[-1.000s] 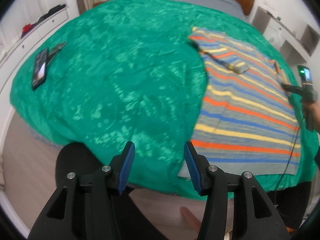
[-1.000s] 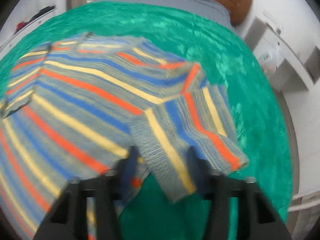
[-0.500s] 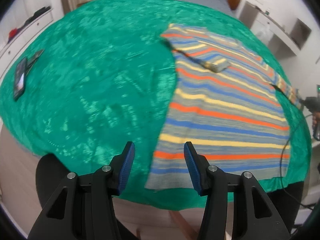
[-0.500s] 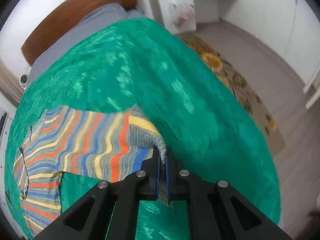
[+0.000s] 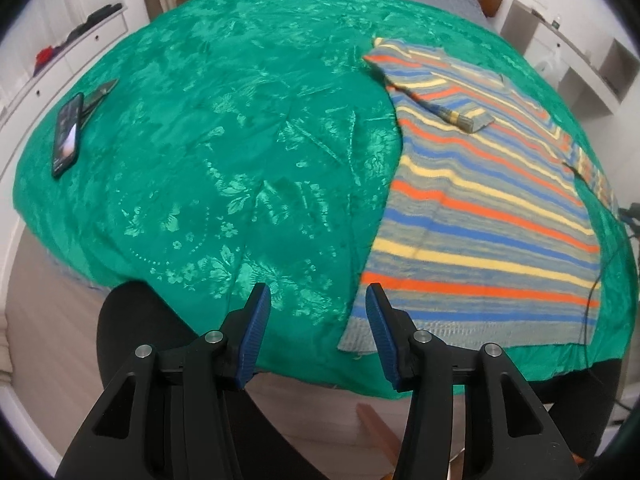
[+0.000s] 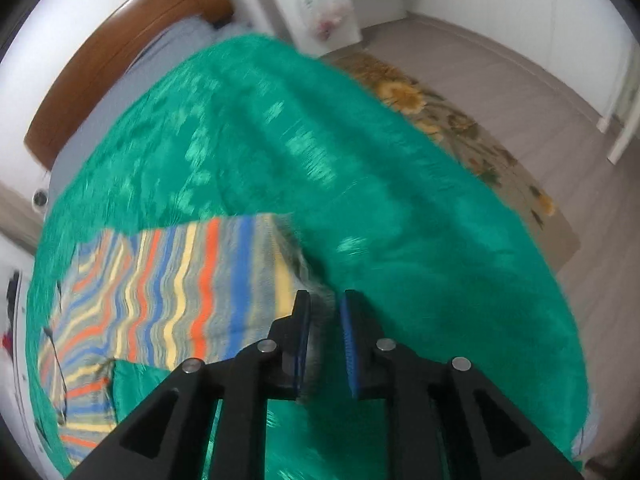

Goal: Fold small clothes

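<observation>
A striped sweater (image 5: 480,208) in grey, blue, orange and yellow lies flat on the green bedspread (image 5: 224,152), its left sleeve folded across the chest. My left gripper (image 5: 316,336) is open and empty, above the bed's near edge, just left of the sweater's hem corner. In the right wrist view the right sleeve (image 6: 208,292) lies stretched out towards my right gripper (image 6: 325,336). Its jaws stand slightly apart with the blurred sleeve cuff between them.
A phone (image 5: 68,136) and a dark object beside it lie at the bed's left edge. A wooden headboard (image 6: 120,52), white shelves (image 5: 580,56) and a flowered rug (image 6: 460,132) surround the bed. A black cable (image 5: 592,288) crosses the sweater's right side.
My right gripper, shut on the sleeve cuff half a second ago, has opened slightly. The sleeve now lies stretched out. The left gripper has shifted a little left of the hem.
</observation>
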`<state>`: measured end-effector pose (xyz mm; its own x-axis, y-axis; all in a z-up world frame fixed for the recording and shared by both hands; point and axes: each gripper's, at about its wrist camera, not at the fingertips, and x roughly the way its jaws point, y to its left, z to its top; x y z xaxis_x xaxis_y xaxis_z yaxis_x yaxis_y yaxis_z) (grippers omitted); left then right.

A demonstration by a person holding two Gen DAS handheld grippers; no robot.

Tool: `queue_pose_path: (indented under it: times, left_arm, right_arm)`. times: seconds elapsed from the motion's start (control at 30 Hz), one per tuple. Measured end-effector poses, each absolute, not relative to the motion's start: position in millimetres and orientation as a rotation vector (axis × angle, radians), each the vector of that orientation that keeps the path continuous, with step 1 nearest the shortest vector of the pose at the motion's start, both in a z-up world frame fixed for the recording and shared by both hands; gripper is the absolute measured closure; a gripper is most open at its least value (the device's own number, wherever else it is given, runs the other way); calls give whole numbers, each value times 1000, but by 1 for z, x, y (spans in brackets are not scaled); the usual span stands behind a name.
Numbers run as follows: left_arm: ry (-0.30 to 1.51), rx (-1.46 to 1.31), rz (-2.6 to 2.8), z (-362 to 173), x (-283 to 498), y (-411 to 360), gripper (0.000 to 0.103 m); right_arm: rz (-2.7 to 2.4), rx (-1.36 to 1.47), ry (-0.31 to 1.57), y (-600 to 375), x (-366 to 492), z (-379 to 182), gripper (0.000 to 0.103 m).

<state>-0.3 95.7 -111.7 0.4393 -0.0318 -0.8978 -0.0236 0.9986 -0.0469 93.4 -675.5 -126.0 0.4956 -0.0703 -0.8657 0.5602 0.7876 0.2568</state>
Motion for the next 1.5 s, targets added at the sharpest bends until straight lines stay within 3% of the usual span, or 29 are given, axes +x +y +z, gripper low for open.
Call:
queue_pose_path:
  times: [0.17,0.23,0.27,0.37,0.47,0.6,0.7,0.87,1.03,1.07,1.13,1.17,1.33,1.43,1.5]
  left_arm:
    - [1120,-31,-42,-111,9,75,49]
    - [1117,-12,-70,-106,15,61,47]
    - [1099,9,-106,-97,22,50,44]
    - [1044,45,-151,-73,35,37,33]
    - [957,99,-203,-45,61,20,20]
    - [910,296,-397,-48,122,-45,20]
    - [920,489,-496,-80,155,-90,31]
    - [1019,682,-553,-135,195,-117,35]
    - [1127,628,-567,-159,212,-103,54]
    - [1134,601,-574,-159,212,-102,61]
    - [1149,563,-584,-158,212,-96,91]
    - [1151,547,-575,-154,214,-92,98]
    - [1079,107,-500,-96,239,-14,100]
    - [984,-254,-229,-70,253,102,100]
    - [965,-291,-8,-73,250,154,100]
  right_arm:
    - [-217,531,956,-648,106,-103,82]
    - [-155,536,1014,-633,115,-115,60]
    - [-164,513,1052,-629,117,-125,57]
    - [-273,472,1112,-632,102,-150,65]
    - [-414,402,1029,-634,63,-129,62]
    - [-346,434,939,-611,18,-105,53]
    - [-290,464,923,-585,-10,-102,53]
    - [-245,454,936,-551,-52,-118,53]
    - [-224,425,936,-524,-71,-124,53]
    - [-222,424,934,-520,-72,-125,53]
    - [-224,427,925,-514,-78,-125,53]
    - [-227,435,918,-512,-81,-125,53]
    - [-235,462,889,-505,-89,-120,53]
    - [-228,458,875,-494,-92,-118,52]
    - [-210,456,872,-486,-92,-120,51]
